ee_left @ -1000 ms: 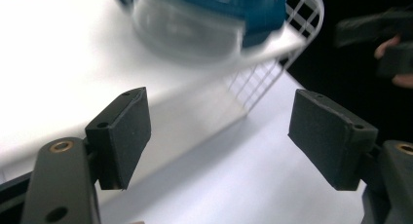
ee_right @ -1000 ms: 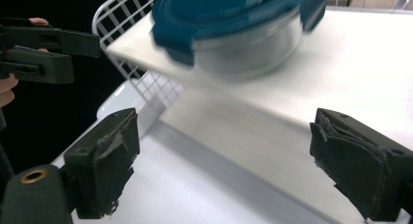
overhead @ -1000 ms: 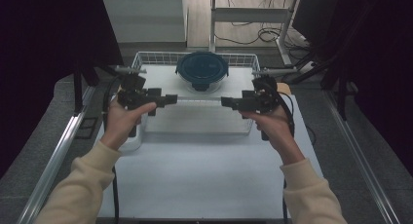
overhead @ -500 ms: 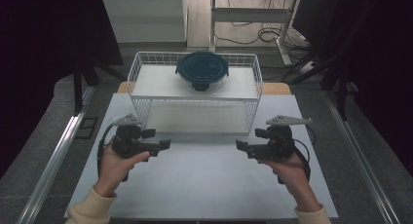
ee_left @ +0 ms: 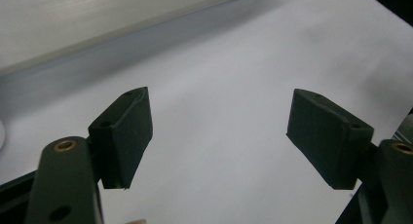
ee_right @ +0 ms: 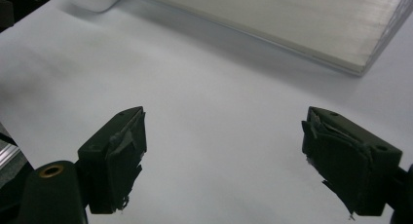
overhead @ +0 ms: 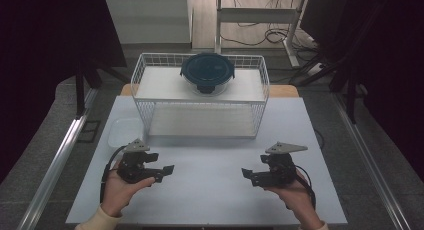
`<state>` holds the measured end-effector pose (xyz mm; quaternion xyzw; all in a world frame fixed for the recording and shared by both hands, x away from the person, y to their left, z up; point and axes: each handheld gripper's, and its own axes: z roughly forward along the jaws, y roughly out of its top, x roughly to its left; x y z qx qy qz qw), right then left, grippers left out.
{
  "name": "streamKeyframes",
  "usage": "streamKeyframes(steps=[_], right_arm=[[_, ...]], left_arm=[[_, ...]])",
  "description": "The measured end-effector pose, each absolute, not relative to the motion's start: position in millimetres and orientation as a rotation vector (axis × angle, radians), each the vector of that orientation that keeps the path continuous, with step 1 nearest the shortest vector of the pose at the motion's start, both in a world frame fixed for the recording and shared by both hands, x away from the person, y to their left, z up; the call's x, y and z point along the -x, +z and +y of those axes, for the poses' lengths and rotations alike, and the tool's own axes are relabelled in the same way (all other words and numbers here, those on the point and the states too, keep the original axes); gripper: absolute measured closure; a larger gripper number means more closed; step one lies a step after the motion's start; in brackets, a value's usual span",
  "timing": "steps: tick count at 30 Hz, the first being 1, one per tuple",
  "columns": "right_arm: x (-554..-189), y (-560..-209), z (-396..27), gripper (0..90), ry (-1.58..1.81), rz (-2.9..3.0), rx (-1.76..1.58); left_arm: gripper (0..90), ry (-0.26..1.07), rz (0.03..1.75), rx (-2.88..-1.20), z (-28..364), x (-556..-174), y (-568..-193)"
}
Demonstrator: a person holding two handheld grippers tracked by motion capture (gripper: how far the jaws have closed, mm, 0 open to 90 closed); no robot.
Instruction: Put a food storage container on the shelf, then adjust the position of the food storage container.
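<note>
Both grippers have backed right off the wire basket (overhead: 200, 97) and now sit low at the near end of the table (overhead: 210, 190), well apart. Left gripper (overhead: 167, 169) and right gripper (overhead: 246, 174) point at each other, jaws spread wide, nothing between them. A second ago they were up at the basket's front rim. The dark round lidded container (overhead: 207, 72) sits on the basket's upper shelf. My guess: whatever needed doing there is finished.

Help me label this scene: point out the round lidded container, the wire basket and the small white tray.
Container (overhead: 207, 72), high view, middle of its dark lid.
Wire basket (overhead: 261, 85), high view, right rim.
White tray (overhead: 125, 130), high view, its middle.
</note>
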<state>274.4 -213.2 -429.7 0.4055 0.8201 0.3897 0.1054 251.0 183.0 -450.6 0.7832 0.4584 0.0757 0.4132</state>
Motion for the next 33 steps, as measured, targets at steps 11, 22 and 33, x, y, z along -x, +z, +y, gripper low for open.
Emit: streamKeyframes(steps=[11,22,33], right_arm=[[-276,-433,-218,16.7,1.137,2.417,-1.205],[-278,-435,-220,16.8,1.12,2.415,-1.216],[-275,-437,-224,16.8,1.103,2.416,-1.233]], left_arm=[[24.9,0.184,1.161,-1.988,183,-250,-458],[24.7,0.194,1.153,-1.995,183,-249,-456],[28.1,0.253,1.145,-1.97,201,-255,-436]])
